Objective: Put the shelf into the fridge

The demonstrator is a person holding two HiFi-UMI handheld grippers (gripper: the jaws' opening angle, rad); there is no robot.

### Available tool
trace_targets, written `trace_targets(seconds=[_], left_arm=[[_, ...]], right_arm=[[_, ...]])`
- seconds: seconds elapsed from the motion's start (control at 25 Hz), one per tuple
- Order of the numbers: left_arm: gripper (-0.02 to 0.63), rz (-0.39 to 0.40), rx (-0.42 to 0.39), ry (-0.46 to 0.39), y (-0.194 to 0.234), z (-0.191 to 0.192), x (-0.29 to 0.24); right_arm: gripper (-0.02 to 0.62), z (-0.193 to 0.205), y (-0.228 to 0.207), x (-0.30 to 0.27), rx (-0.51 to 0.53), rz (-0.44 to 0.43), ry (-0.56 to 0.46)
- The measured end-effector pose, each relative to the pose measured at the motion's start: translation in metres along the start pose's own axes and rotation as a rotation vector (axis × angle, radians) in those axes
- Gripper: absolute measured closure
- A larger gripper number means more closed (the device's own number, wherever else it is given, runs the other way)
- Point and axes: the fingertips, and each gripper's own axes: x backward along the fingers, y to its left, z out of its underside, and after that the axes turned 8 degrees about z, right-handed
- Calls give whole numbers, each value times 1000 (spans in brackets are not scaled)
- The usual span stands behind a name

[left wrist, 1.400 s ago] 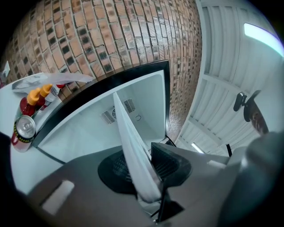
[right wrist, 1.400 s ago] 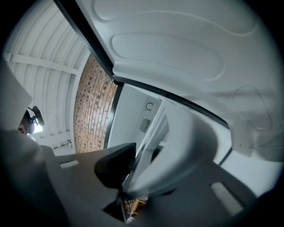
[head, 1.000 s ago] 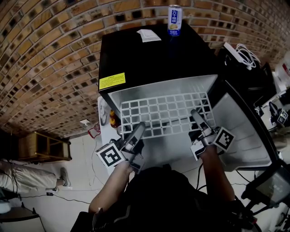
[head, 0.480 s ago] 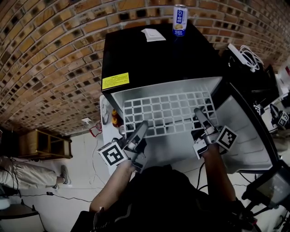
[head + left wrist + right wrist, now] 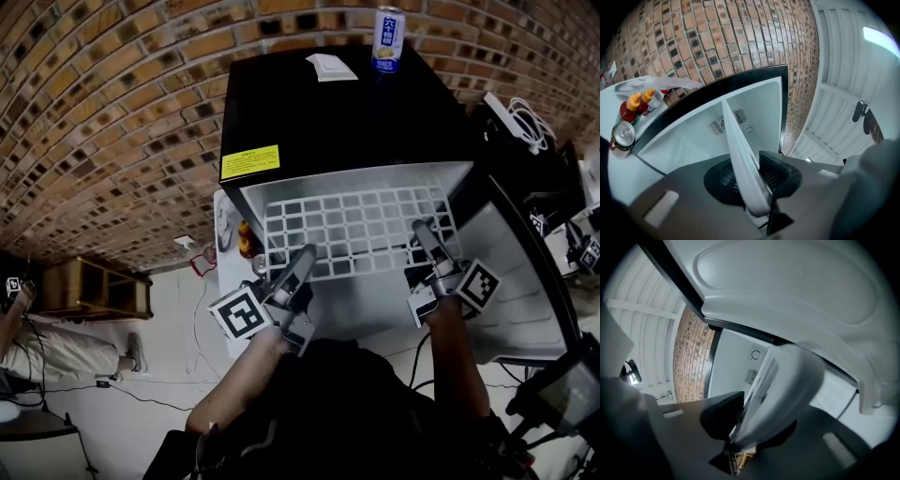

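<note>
Ahead of both jaws stands the open fridge (image 5: 319, 112), with the shelf (image 5: 356, 220) level and apparently part-way inside, its long axis across the opening. The left gripper (image 5: 305, 258) and right gripper (image 5: 424, 232) each clamp its near edge, equally placed, so the push should go straight inward.

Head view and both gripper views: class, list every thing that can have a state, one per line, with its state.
fridge door: open.
shelf: level, partly inside the fridge, front edge gripped at both sides.
left gripper: shut on shelf, jaws just tightened.
right gripper: shut on shelf.
can: upright on the fridge top.
</note>
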Motion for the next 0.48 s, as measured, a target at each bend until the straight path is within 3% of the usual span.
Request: trace_targets(seconds=[0.24,0.48], left_arm=[[515,-11,-4,-5,2,-6,-5],[529,-17,55,-34,10,-11,-10]], right_arm=[[512,-4,0,-9,3,11,5],[515,-8,-3,-19,-26,12,-18]])
